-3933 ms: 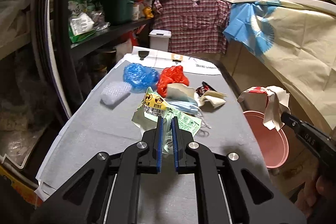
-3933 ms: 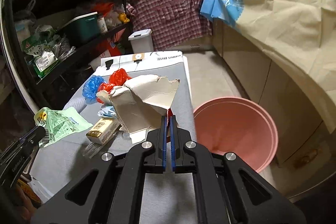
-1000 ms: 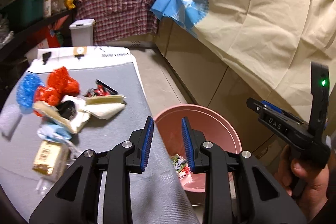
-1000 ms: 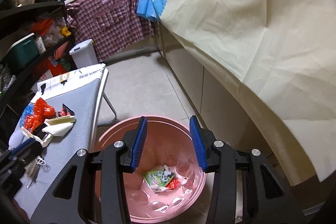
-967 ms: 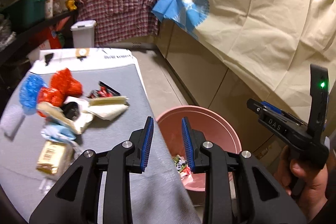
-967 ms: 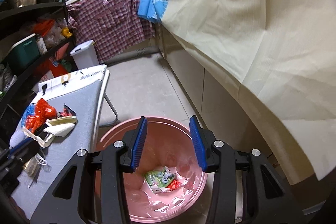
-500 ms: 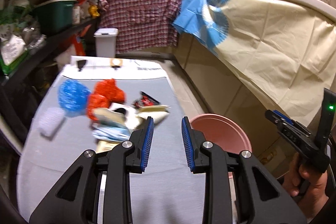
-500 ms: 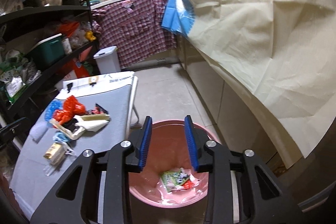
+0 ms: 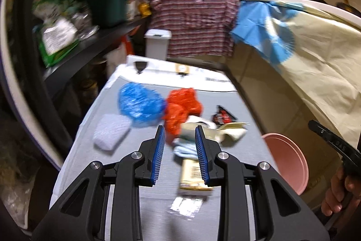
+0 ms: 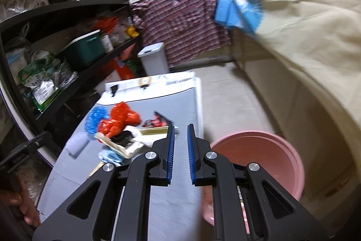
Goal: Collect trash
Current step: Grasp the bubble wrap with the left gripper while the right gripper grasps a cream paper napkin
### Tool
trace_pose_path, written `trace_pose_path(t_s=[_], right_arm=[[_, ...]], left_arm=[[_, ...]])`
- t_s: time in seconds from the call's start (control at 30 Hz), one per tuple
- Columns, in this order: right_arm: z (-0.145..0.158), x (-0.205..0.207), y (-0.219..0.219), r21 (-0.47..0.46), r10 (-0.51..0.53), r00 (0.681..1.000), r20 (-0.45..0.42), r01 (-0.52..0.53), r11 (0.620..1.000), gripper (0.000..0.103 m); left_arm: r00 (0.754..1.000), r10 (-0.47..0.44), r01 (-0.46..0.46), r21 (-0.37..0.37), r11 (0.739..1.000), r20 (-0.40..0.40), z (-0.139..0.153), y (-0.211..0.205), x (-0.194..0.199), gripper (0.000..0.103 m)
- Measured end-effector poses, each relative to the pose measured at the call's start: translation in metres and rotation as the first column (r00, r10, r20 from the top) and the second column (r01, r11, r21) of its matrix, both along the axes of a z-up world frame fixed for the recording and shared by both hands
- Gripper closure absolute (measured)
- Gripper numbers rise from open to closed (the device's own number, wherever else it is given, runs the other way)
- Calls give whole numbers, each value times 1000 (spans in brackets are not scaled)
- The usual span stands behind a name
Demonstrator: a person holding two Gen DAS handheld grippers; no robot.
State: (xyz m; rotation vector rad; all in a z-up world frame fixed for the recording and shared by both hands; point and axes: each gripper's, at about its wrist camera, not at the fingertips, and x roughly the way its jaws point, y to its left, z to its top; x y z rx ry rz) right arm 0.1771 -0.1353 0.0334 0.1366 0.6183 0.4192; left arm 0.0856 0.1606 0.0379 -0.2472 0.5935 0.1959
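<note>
Trash lies on the grey-covered table (image 9: 140, 191): a blue plastic bag (image 9: 140, 105), a red plastic bag (image 9: 180, 110), a white bubble-wrap pad (image 9: 111, 134), torn beige cardboard (image 9: 230, 132), a dark snack wrapper (image 9: 222, 118) and a small beige box (image 9: 191, 175). My left gripper (image 9: 178, 155) hovers above the near part of the table, open and empty. My right gripper (image 10: 179, 150) hangs over the table's right edge beside the pink bucket (image 10: 259, 155); its jaws are closing with nothing between them. The red bag (image 10: 119, 119) and blue bag (image 10: 96, 116) also show in the right wrist view.
Black shelves (image 10: 67, 42) packed with goods run along the left. A white lidded bin (image 10: 154, 58) stands beyond the table. A beige cloth (image 10: 304, 22) hangs over the counter on the right. A hand (image 9: 340, 193) holds the right gripper's handle at the frame edge.
Both grippers swung left from the pink bucket toward the table. The right jaws have narrowed. The left jaws keep the same gap.
</note>
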Motion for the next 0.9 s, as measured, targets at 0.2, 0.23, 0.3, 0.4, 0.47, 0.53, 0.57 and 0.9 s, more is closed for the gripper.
trace_pose_path(t_s=[0.2,0.23,0.3,0.4,0.47,0.53,0.57,0.9], right_arm=[[-31,23,51,-33,65,997,-43,-66,997,88],[-37,26,61,-60,81,995,-50,-84,995,88],[-50,32,76,-120,103,993,-65,-110,987,87],[-72,41,99,-229,119,989,-89,-137,964,86],[-80,45,106,-264,125,988,-93,-145,953,81],[-87,48,115,-307,142,986,-86,-162,938,72],[-89,49,118,-324,152,985,-83,-170,931,69],[-106,58,139,-440,192,979,-71,-204,875,67]], left_arm=[[997,75,-75,25,997,-20,-20,24,6,75],[996,86,-86,23,996,-28,-24,28,9,75],[993,112,-110,37,993,-38,-30,36,13,75],[989,136,-135,16,991,-58,-38,49,17,75],[982,173,-175,-10,985,-74,-44,63,21,75],[975,202,-205,-23,979,-90,-51,74,24,75],[972,211,-215,-25,976,-99,-54,79,26,75],[947,254,-263,-20,965,-196,-89,108,51,60]])
